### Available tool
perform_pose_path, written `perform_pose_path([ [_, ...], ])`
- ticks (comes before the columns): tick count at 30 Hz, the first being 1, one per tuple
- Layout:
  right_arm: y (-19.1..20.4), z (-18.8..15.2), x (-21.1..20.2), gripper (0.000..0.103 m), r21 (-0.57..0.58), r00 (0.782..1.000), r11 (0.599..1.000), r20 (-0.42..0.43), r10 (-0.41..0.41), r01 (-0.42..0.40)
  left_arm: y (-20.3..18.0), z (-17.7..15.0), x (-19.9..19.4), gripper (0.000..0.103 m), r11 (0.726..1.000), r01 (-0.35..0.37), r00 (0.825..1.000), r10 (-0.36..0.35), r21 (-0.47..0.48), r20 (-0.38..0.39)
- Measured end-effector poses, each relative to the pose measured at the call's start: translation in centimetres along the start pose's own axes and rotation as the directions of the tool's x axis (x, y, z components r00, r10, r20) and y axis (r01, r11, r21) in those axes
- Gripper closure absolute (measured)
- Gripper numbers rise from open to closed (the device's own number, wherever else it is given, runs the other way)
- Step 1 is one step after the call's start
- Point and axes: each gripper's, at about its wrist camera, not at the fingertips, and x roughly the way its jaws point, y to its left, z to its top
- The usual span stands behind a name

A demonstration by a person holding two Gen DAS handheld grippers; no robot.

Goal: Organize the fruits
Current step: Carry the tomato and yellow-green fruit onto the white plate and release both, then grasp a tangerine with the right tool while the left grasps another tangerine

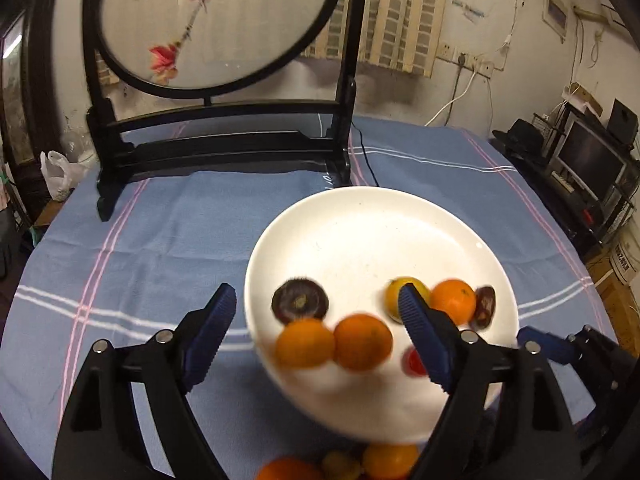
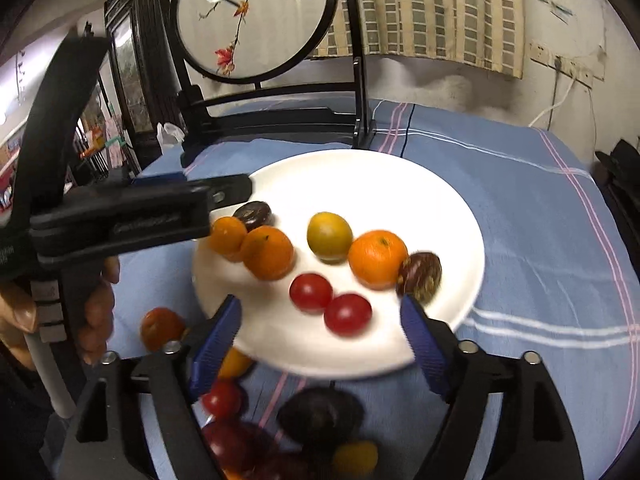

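Note:
A white plate [image 1: 360, 220] [image 2: 360, 176] on the blue cloth holds several oranges [image 1: 362, 342] [image 2: 378, 258], a yellow-green citrus [image 2: 329, 236], two red tomatoes [image 2: 347, 314] and two dark fruits [image 1: 300, 300] [image 2: 420, 276]. My left gripper [image 1: 316, 328] is open and empty, its jaws straddling the plate's near left part above the oranges. My right gripper [image 2: 320, 336] is open and empty, above the plate's near rim by the tomatoes. More loose fruit [image 2: 320, 412] [image 1: 386, 460] lies on the cloth in front of the plate.
A black wooden stand with a round embroidered screen [image 1: 216, 20] [image 2: 256, 20] stands at the table's back. A black cable [image 1: 366, 160] runs beside it. The left gripper's body and the hand holding it [image 2: 120, 216] fill the left of the right wrist view.

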Motion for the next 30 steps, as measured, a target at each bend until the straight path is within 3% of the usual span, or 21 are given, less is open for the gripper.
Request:
perform_pose_path([
  [4, 0.0, -2.0, -1.9, 0.017, 0.019, 1.000, 1.000, -0.006, -0.010, 0.010, 1.6, -2.4, -2.3, 0.022, 0.995, -0.026, 1.000, 0.026, -0.100, -0.002],
  [7, 0.3, -3.8, -3.2, 0.017, 0.024, 1.000, 1.000, -0.005, 0.010, -0.010, 2.4, -4.0, -3.1, 0.022, 0.994, -0.042, 0.998, 0.038, -0.097, -0.045],
  [9, 0.5, -4.9, -4.1, 0.017, 0.050, 1.000, 0.998, -0.002, 0.025, -0.025, 3.0, -5.1, -3.6, 0.022, 0.996, -0.014, 0.998, 0.009, -0.094, -0.058],
  [10, 0.5, -5.4, -4.6, 0.017, 0.070, 1.000, 0.997, 0.002, 0.019, -0.020, 3.5, -5.9, -4.1, 0.022, 0.996, 0.027, 0.998, -0.031, -0.089, -0.046],
  [12, 0.7, -6.2, -5.4, 0.017, 0.100, 1.000, 0.995, 0.014, 0.017, -0.019, 4.1, -7.1, -4.7, 0.022, 0.996, 0.018, 0.999, -0.020, -0.085, -0.029],
  [15, 1.8, -7.8, -6.3, 0.017, 0.087, 1.000, 0.996, 0.001, -0.002, 0.002, 4.7, -8.5, -5.2, 0.022, 0.997, -0.057, 0.998, 0.056, -0.060, -0.014],
  [19, 4.9, -9.7, -6.5, 0.017, -0.077, 0.997, 0.994, -0.028, -0.073, 0.071, 4.3, -9.6, -5.0, 0.022, 0.996, -0.089, 0.995, 0.091, 0.028, -0.049],
  [21, 5.7, -10.2, -6.2, 0.017, -0.096, 0.994, 0.991, -0.053, -0.100, 0.095, 3.9, -9.7, -5.0, 0.014, 0.992, -0.118, 0.991, 0.121, 0.055, -0.052],
  [27, 6.1, -10.5, -4.2, 0.017, -0.051, 0.982, 0.989, -0.123, -0.146, 0.140, 3.1, -9.8, -5.6, 0.012, 0.993, -0.081, 0.995, 0.086, 0.085, -0.048],
  [29, 5.9, -10.4, -3.4, 0.022, -0.036, 0.977, 0.987, -0.140, -0.161, 0.157, 3.0, -9.8, -5.7, 0.012, 0.994, -0.064, 0.996, 0.068, 0.087, -0.049],
  [30, 5.9, -10.3, -3.0, 0.033, -0.029, 0.974, 0.985, -0.147, -0.174, 0.172, 3.1, -9.7, -5.8, 0.012, 0.996, -0.043, 0.997, 0.048, 0.083, -0.052],
])
